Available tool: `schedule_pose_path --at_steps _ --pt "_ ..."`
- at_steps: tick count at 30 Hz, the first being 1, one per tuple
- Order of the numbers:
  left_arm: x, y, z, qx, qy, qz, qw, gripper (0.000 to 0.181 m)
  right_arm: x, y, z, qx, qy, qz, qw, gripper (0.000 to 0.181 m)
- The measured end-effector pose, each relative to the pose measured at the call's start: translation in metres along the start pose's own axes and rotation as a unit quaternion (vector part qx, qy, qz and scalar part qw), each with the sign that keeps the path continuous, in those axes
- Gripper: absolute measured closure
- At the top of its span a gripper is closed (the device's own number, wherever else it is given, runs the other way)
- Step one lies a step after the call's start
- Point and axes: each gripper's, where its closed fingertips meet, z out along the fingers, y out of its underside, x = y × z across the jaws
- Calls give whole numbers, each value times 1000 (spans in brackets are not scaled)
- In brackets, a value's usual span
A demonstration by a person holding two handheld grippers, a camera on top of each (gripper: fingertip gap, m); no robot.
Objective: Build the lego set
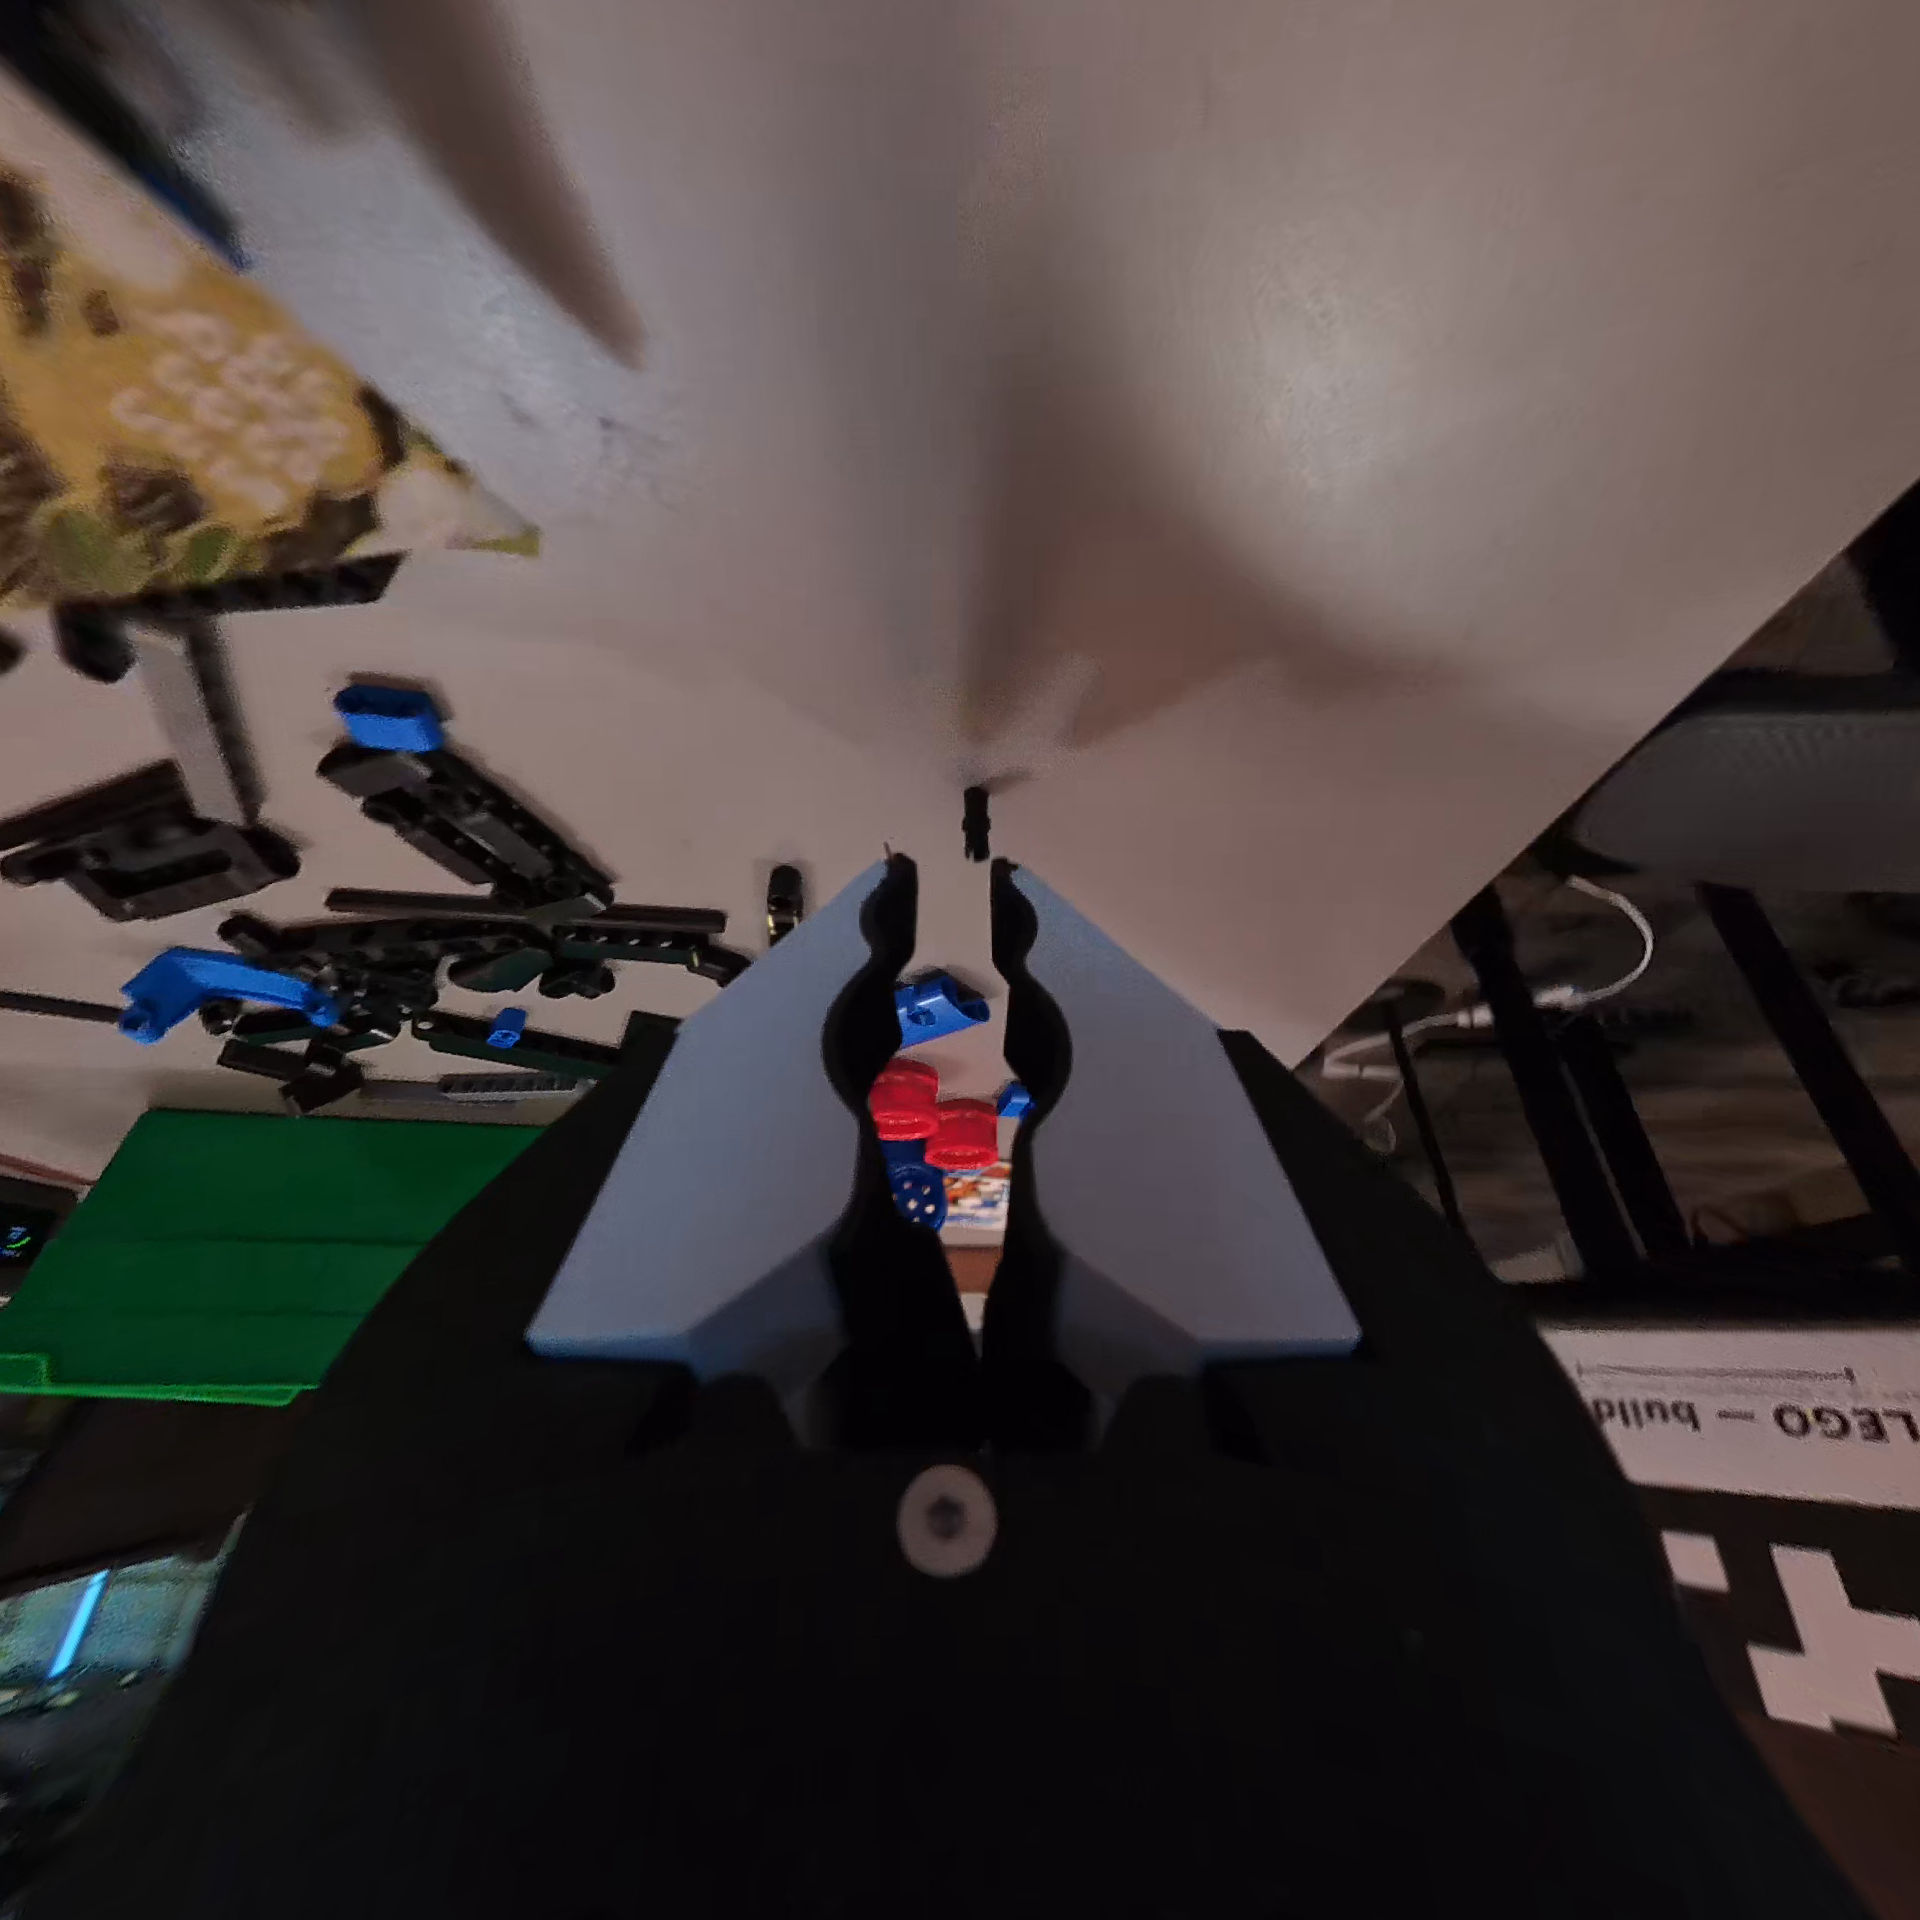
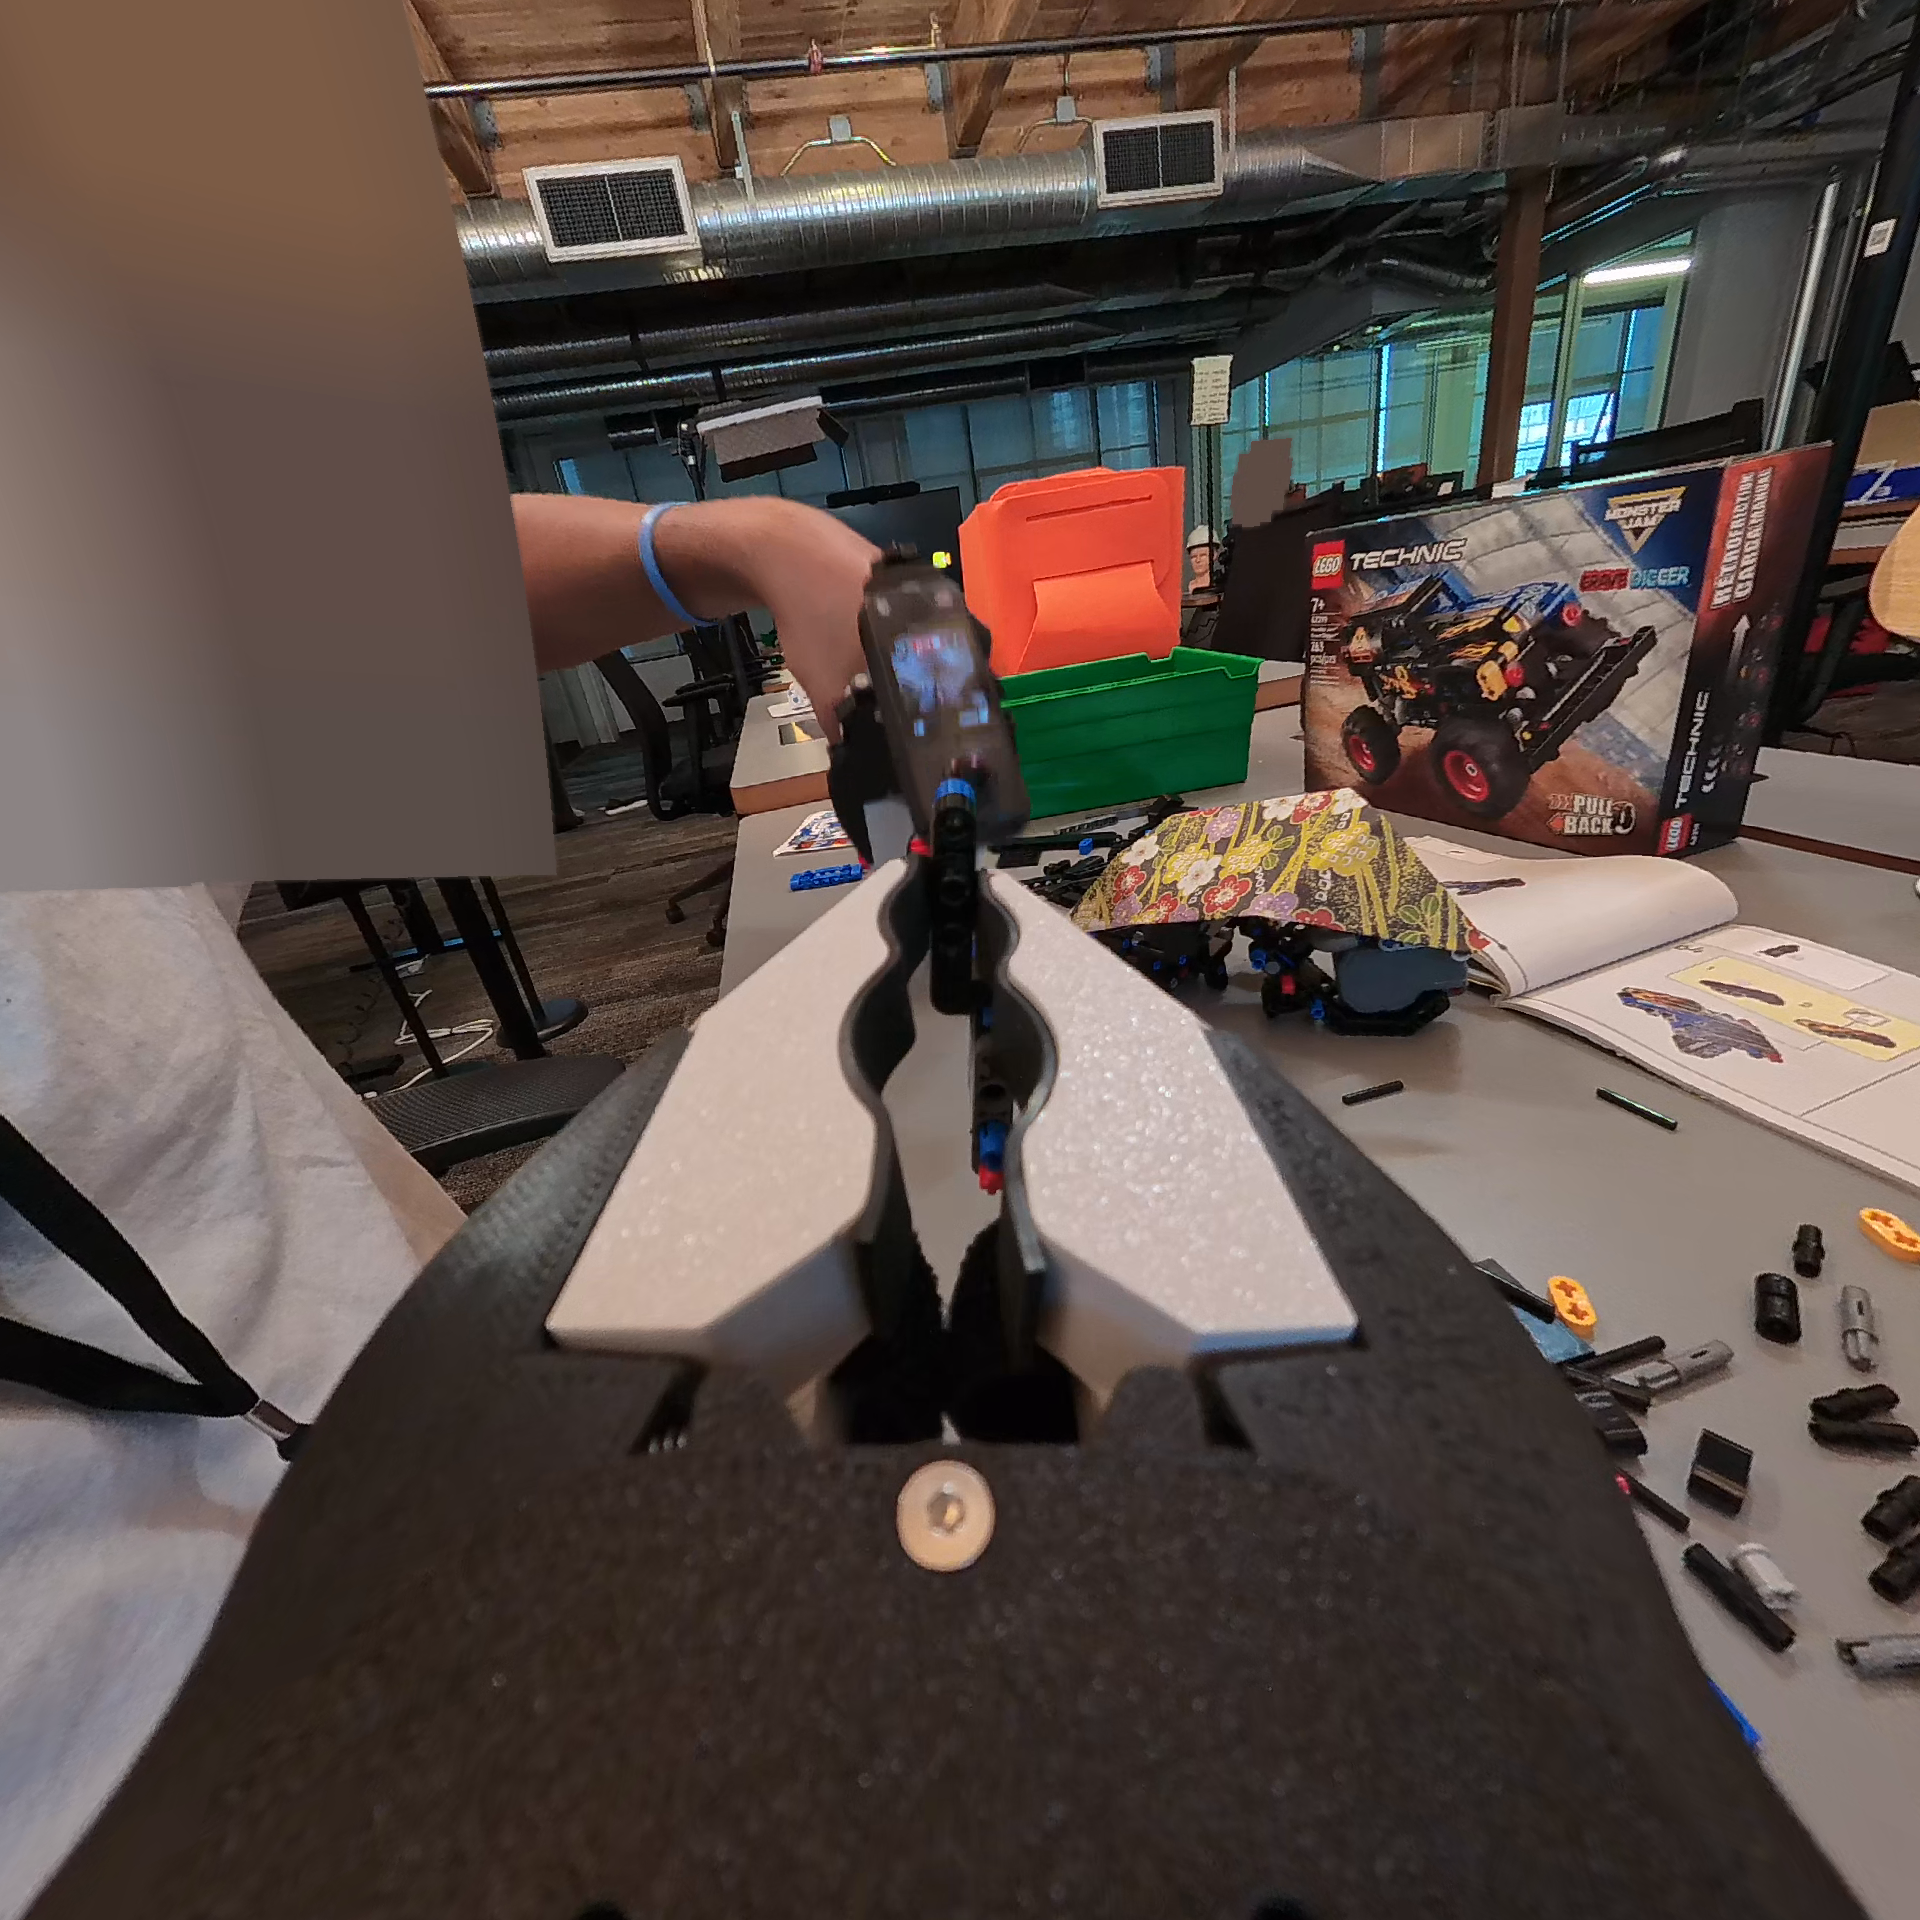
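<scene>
In the left wrist view my left gripper (image 1: 951,873) points down at the pale table (image 1: 1299,436), jaws a little apart with nothing between them. A small black pin (image 1: 977,821) lies on the table just beyond the fingertips. Two red hubs (image 1: 925,1117) and a small blue piece (image 1: 935,1008) show through the gap behind the tips. In the right wrist view my right gripper (image 2: 951,883) is shut on a black beam assembly (image 2: 951,925) with blue and red pins, held above the table's edge. The left gripper (image 2: 925,696) shows beyond it, held by a hand.
A pile of black and blue parts (image 1: 468,935) lies left of the left gripper. A patterned cloth (image 2: 1268,862) covers a partial model. An open booklet (image 2: 1714,997), the set's box (image 2: 1538,644), a green bin (image 2: 1132,727) and loose pins (image 2: 1818,1403) are on the table.
</scene>
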Motion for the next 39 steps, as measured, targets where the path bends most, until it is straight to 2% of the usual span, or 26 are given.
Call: schedule_pose_path --at_steps 1,5,9,12,15,19,22,39 --pt "-1 0 -5 18 -3 -10 1000 167 0 0 0 0 0 0 1000 175" --pt "-1 2 -18 123 -21 -55 991 164 -1 -2 -1 4 -2 1 1000 175" --pt "5 -1 -7 247 -37 -79 965 160 -1 -2 -1 6 -5 4 1000 175" --pt "8 -6 2 315 -47 -68 945 160 -1 0 1 1 -5 4 1000 175" --pt "4 -1 14 324 -85 -39 941 161 0 1 1 -2 -3 4 1000 175" --pt "2 -5 14 356 -83 -25 930 155 1 2 1 -4 1 4 1000 175" --pt "0 -9 8 375 -83 -20 923 162 2 3 1 -6 3 5 1000 175" --pt "2 -4 19 357 -50 -29 932 171 1 4 2 -11 0 7 1000 175"
